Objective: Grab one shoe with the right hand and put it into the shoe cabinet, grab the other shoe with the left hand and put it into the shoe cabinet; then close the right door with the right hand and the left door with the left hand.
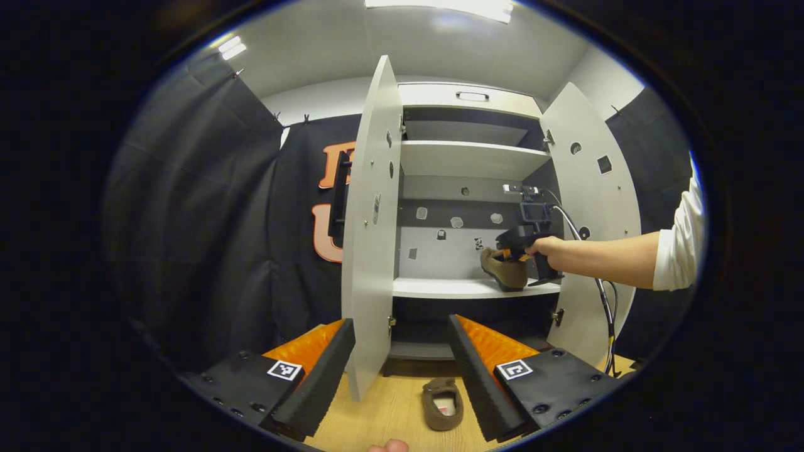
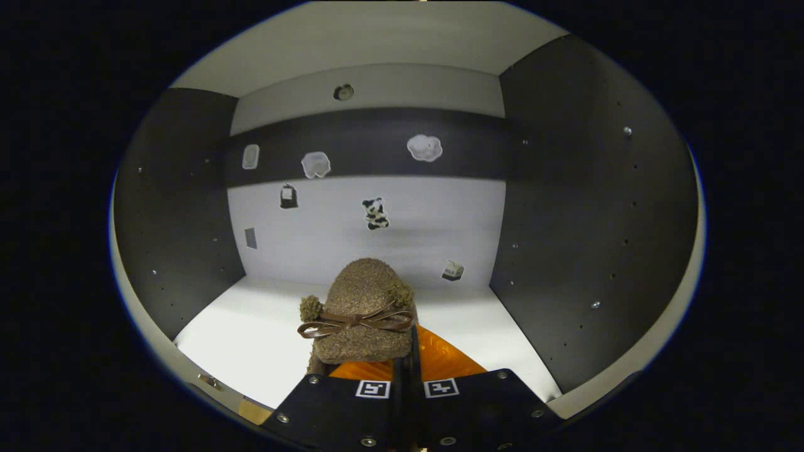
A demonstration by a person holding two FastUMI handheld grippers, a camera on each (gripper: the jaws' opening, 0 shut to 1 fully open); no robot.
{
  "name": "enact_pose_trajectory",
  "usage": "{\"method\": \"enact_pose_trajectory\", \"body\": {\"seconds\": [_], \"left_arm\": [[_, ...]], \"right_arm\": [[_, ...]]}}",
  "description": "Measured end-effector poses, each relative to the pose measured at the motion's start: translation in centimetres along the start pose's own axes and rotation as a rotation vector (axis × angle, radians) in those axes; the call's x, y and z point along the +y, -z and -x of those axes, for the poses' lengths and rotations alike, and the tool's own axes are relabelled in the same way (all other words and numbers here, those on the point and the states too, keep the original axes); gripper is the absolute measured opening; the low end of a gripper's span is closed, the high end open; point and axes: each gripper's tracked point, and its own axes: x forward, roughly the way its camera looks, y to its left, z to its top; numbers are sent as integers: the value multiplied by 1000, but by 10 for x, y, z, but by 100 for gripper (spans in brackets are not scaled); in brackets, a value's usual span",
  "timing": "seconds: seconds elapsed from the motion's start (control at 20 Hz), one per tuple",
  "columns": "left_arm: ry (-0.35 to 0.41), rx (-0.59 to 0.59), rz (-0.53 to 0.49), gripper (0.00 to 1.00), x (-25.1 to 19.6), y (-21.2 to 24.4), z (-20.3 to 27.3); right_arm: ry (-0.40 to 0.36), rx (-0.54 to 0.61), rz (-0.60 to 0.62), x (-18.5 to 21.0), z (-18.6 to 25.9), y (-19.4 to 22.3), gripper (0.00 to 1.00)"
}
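Note:
A brown fuzzy shoe (image 2: 361,307) with a bow is pinched by its heel edge in my right gripper (image 2: 407,342), which is shut on it. It sits inside the cabinet's middle compartment, low over the white shelf (image 2: 251,339). In the left gripper view the same shoe (image 1: 505,269) tilts toe-up to the left over that shelf (image 1: 452,287), and a hand holds the right gripper (image 1: 520,248) there. The other brown shoe (image 1: 443,405) lies on the wooden floor below the cabinet, between my left gripper's fingers and closer to the right one. My left gripper (image 1: 399,323) is open with nothing held.
Both cabinet doors stand open: the left door (image 1: 370,226) edge-on close ahead of me, the right door (image 1: 593,213) behind the person's forearm. A cable (image 1: 604,301) hangs from the right gripper. Small stickers dot the cabinet's back wall (image 2: 377,238).

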Motion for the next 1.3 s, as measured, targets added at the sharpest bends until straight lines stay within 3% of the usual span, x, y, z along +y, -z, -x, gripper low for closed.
{"method": "enact_pose_trajectory", "body": {"seconds": [0.1, 0.3, 0.45, 0.7, 1.1, 1.3], "left_arm": [[-7, 11, -10, 96, 3, 4, -1], [-11, 25, -12, 96, 5, 9, -4], [10, 31, 6, 96, -3, 14, -8], [64, 34, 23, 96, -22, 16, -13], [109, 26, 51, 96, -35, 16, -8], [129, 32, 66, 96, -39, 19, -9]], "right_arm": [[-13, 45, -51, 3, -13, 10, 8], [-23, 52, -37, -4, -6, 12, 29], [-48, 31, -13, -11, 14, 6, 61], [-101, 24, -22, -16, 49, 5, 91], [-187, -148, 39, 3, 146, -32, 92], [-231, -247, 9, 6, 203, -32, 92]]}}
